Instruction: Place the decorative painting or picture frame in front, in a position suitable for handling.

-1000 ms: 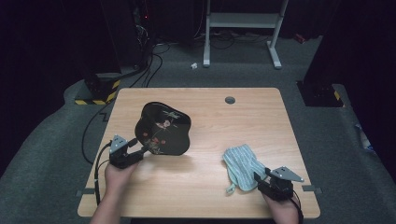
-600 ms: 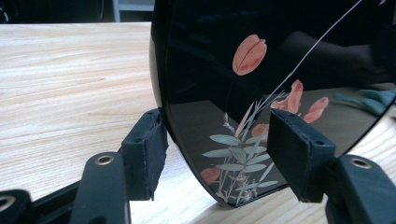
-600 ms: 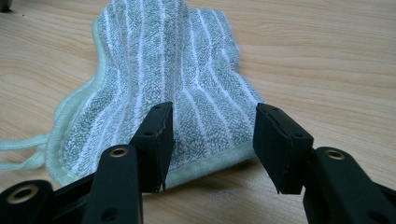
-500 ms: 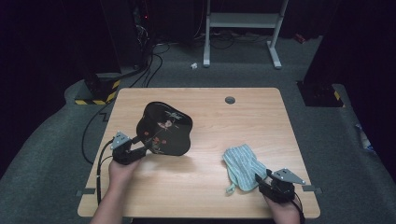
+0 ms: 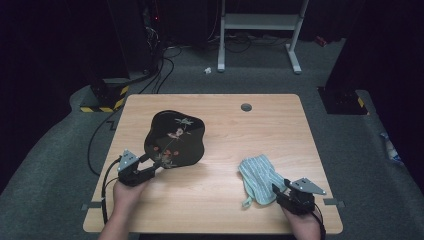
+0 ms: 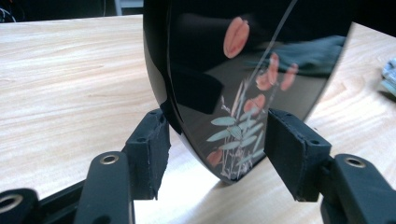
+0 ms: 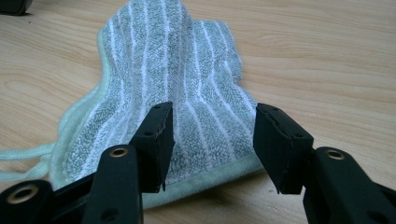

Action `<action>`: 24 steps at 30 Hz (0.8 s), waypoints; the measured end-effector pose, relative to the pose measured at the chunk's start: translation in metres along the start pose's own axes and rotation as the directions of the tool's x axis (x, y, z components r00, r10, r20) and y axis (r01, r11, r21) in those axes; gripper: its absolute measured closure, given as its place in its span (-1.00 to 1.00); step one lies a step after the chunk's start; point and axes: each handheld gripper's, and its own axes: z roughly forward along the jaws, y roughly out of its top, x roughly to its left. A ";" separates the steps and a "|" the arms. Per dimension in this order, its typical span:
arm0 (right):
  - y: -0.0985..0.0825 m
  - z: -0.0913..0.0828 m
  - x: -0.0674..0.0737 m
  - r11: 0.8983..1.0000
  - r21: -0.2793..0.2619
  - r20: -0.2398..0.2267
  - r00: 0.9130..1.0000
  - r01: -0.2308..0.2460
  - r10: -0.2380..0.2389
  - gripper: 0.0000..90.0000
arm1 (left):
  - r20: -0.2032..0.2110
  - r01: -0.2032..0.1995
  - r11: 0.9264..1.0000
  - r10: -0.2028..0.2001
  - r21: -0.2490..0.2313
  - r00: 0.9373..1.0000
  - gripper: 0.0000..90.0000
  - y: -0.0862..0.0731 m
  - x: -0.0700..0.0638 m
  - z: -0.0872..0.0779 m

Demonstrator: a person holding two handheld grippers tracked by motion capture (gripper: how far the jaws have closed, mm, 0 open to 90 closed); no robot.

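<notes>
My left gripper (image 5: 150, 168) has just been closing on the black lacquer tray (image 5: 175, 138), now tilted on edge on the surface (image 5: 220, 200) (jaws not yet pressing); right gripper (image 5: 280, 195) waits open over the striped cloth (image 5: 257, 176).

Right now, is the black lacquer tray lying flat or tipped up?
Tipped up: the black lacquer tray stands on its edge on the table, between the left gripper jaws.

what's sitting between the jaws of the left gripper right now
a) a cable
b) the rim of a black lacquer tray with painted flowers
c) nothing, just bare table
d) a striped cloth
b: in the left gripper view the edge of the black tray with its painted leaves and pink flowers stands between the left gripper jaws; the striped cloth lies by the right gripper.
</notes>
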 end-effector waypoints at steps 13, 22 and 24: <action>0.007 0.013 0.004 1.000 0.003 -0.034 0.999 0.002 -0.002 0.06 | -0.034 -0.011 1.000 0.010 -0.017 0.999 -0.15 0.005 0.000 -0.007; 0.006 0.014 0.004 1.000 0.007 -0.035 0.999 -0.004 0.005 0.06 | -0.014 -0.001 0.999 0.000 -0.035 1.000 -0.06 0.005 -0.002 -0.007; 0.006 0.014 0.004 1.000 0.007 -0.034 0.999 -0.002 0.002 0.06 | -0.010 0.001 0.999 -0.001 -0.036 1.000 -0.05 0.003 -0.002 -0.009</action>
